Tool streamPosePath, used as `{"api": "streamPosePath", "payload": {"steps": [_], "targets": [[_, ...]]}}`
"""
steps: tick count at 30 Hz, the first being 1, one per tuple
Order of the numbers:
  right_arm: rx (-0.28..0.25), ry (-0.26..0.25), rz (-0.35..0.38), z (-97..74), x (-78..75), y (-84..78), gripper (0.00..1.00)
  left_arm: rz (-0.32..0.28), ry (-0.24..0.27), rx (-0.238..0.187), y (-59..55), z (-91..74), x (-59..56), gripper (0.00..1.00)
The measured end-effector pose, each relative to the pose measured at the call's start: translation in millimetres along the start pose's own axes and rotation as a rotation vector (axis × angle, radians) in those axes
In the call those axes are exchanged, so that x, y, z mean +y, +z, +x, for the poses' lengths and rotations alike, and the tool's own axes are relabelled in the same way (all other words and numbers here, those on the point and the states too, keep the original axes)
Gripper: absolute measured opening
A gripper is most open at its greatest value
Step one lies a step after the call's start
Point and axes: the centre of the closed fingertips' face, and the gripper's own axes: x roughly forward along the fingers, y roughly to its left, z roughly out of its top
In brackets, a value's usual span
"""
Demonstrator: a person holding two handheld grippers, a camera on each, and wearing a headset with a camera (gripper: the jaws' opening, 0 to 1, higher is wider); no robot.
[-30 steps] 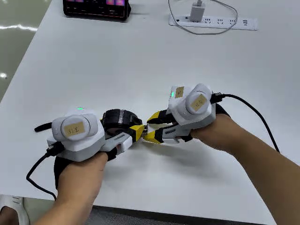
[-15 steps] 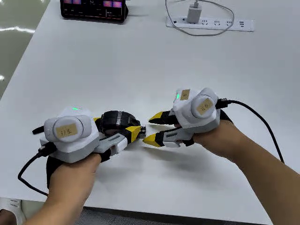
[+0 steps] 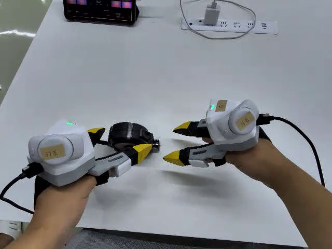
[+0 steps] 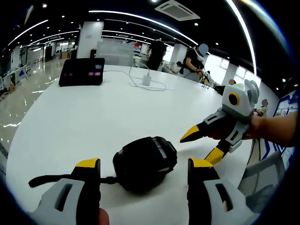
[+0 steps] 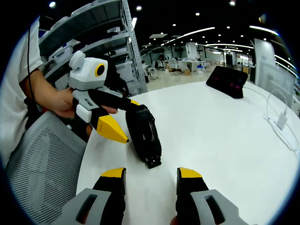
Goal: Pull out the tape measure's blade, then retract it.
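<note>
White table (image 3: pixel 155 72), tablet (image 3: pixel 101 10) and power strip (image 3: pixel 228 24) along its far edge; black tape measure (image 3: pixel 128 135) lies toward the near edge, left of centre, blade apparently not drawn out. Left gripper (image 3: pixel 118 140): jaws apart, one on each side of the case with no clear clamp, the nearer hand. Right gripper (image 3: pixel 177 141): jaws apart, empty, just beside the case's tab end, which points toward them
</note>
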Motion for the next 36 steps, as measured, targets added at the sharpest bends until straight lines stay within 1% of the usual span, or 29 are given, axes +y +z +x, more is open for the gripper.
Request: {"api": "streamPosePath", "payload": {"steps": [2, 3, 5, 9, 14, 21, 25, 27, 29, 30, 36], "targets": [[0.000, -0.012, 0.009, -3.1, -1.8, -1.8, 0.44, 0.003, 0.000, 0.011, -1.0, -1.7, 1.5, 0.71], [-0.002, -0.015, 0.017, -5.3, -2.6, -3.1, 0.45, -0.006, -0.003, 0.014, -1.2, -3.4, 2.4, 0.71], [-0.011, -0.027, 0.024, -9.9, -3.8, -2.9, 0.46, -0.005, -0.012, 0.010, 0.1, -5.6, 2.3, 0.72], [-0.015, -0.044, 0.027, -16.6, -4.3, -3.5, 0.49, 0.027, -0.017, 0.012, 1.4, -8.5, 2.1, 0.75], [-0.027, -0.071, 0.043, -28.1, -7.1, -6.8, 0.53, 0.032, -0.030, 0.005, 5.0, -12.8, 2.0, 0.76], [-0.036, -0.106, 0.056, -45.5, -8.6, -13.9, 0.58, 0.056, -0.068, -0.005, 7.3, -17.5, -2.0, 0.78], [-0.032, -0.114, 0.071, -55.8, -7.6, -19.4, 0.60, 0.077, -0.081, 0.006, 6.1, -20.2, -1.6, 0.78], [-0.051, -0.120, 0.092, -60.4, -7.6, -19.8, 0.62, 0.076, -0.088, 0.004, 6.6, -21.8, -1.5, 0.78], [-0.042, -0.129, 0.095, -64.6, -6.4, -24.3, 0.63, 0.087, -0.100, 0.013, 5.5, -23.1, -2.3, 0.77], [-0.037, -0.137, 0.098, -67.2, -6.8, -27.1, 0.64, 0.102, -0.101, 0.018, 5.0, -23.9, -2.0, 0.76], [-0.034, -0.153, 0.105, -77.7, -5.9, -31.6, 0.66, 0.133, -0.128, 0.026, 4.2, -27.8, -4.9, 0.76]]}}
